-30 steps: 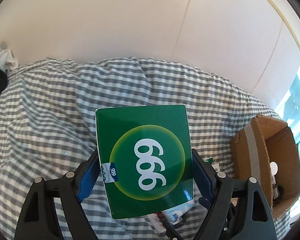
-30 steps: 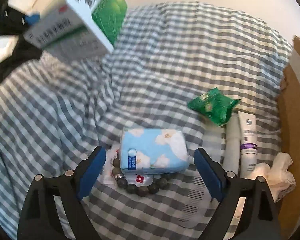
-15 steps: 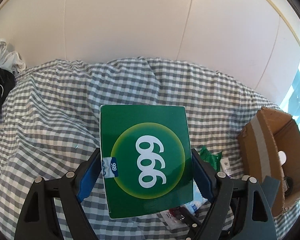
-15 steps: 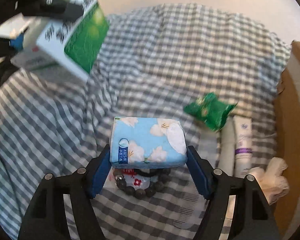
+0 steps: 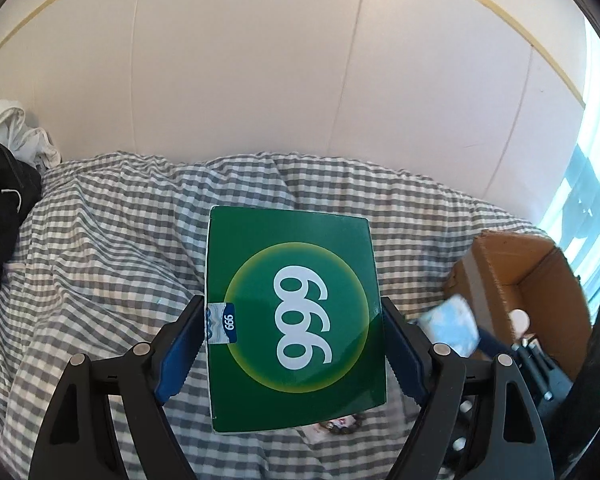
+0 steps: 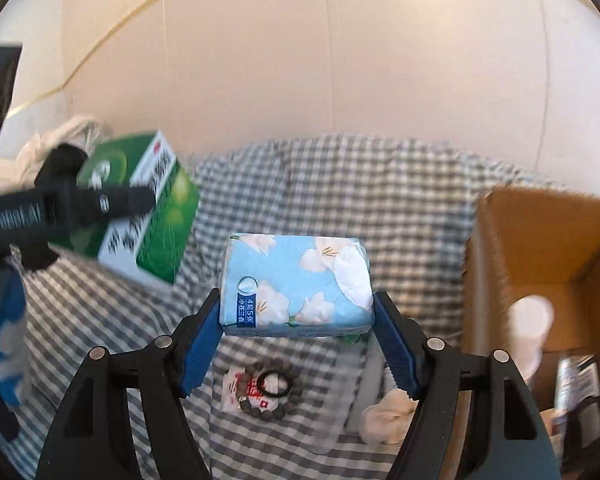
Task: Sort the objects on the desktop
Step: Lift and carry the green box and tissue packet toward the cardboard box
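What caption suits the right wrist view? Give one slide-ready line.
Right hand-held gripper holds a blue floral tissue pack above the checked bedspread, beside an open cardboard box.

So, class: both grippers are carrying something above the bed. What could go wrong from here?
1. The left gripper pinches the green box only near its lower half, so it might tip or slip.
2. The tissue pack in the right gripper is soft and could squeeze out.
3. Both loads hang near each other beside the cardboard box; they could collide.

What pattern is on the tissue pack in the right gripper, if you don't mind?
Light blue with white flowers on the tissue pack, clearest in the right wrist view.
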Demonstrator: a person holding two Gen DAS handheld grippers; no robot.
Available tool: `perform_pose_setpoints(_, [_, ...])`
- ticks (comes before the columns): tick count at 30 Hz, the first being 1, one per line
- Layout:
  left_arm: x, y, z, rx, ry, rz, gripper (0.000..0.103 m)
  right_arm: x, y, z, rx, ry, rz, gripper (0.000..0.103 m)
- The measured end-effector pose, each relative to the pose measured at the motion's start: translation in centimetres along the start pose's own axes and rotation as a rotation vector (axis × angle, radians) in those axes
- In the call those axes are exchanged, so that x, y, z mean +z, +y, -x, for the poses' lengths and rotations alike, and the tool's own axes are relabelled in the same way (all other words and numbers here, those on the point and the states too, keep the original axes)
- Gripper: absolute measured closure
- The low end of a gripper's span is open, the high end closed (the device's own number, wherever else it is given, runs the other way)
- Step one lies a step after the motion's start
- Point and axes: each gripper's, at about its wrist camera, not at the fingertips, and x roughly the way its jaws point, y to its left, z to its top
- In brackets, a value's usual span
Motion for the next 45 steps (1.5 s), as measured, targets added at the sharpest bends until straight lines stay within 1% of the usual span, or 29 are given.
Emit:
perform_pose_setpoints(5, [0.6, -1.8, 2.3, -0.006, -0.036, -0.026, 0.019, 1.7, -0.9, 3.2, -0.021, -0.078, -0.021, 0.031])
perform_pose_setpoints(10, [1.6, -3.9, 4.8, -0.024, -0.084, -0.038, 0.019, 2.5, -2.2, 6.4, -0.028, -0.141, -0.041, 0.031])
perform_pose_setpoints(15, [2.2, -6.1, 6.3, -0.053, -0.119, -0.044, 0.019, 3.5, -3.4, 10.0, -0.069, -0.209, -0.038, 0.031])
perform_pose_setpoints(18, [2.4, -7.8, 6.8, -0.054, -0.132, -0.064, 0.019, 3.8, -4.4, 11.9, -0.101, -0.236, -0.043, 0.031])
perform_pose_setpoints(23, [2.5, -11.0, 7.4, -0.101, -0.145, -0.096, 0.019, 4.2, -6.4, 14.5, -0.160, -0.270, -0.057, 0.031])
perform_pose_setpoints(29, [2.6, -14.8, 7.1, -0.157, -0.142, -0.146, 0.019, 3.8, -9.4, 17.2, -0.225, -0.299, -0.096, 0.031])
perform_pose_setpoints(33, [2.4, -17.1, 6.3, -0.197, -0.131, -0.169, 0.019, 3.2, -10.9, 18.0, -0.266, -0.297, -0.111, 0.031])
perform_pose_setpoints(40, [1.7, -20.8, 3.8, -0.245, -0.090, -0.209, 0.019, 1.9, -14.5, 18.6, -0.310, -0.286, -0.164, 0.031])
perform_pose_setpoints(45, [1.3, -22.8, 2.0, -0.266, -0.063, -0.234, 0.019, 1.0, -16.6, 17.6, -0.329, -0.254, -0.211, 0.031])
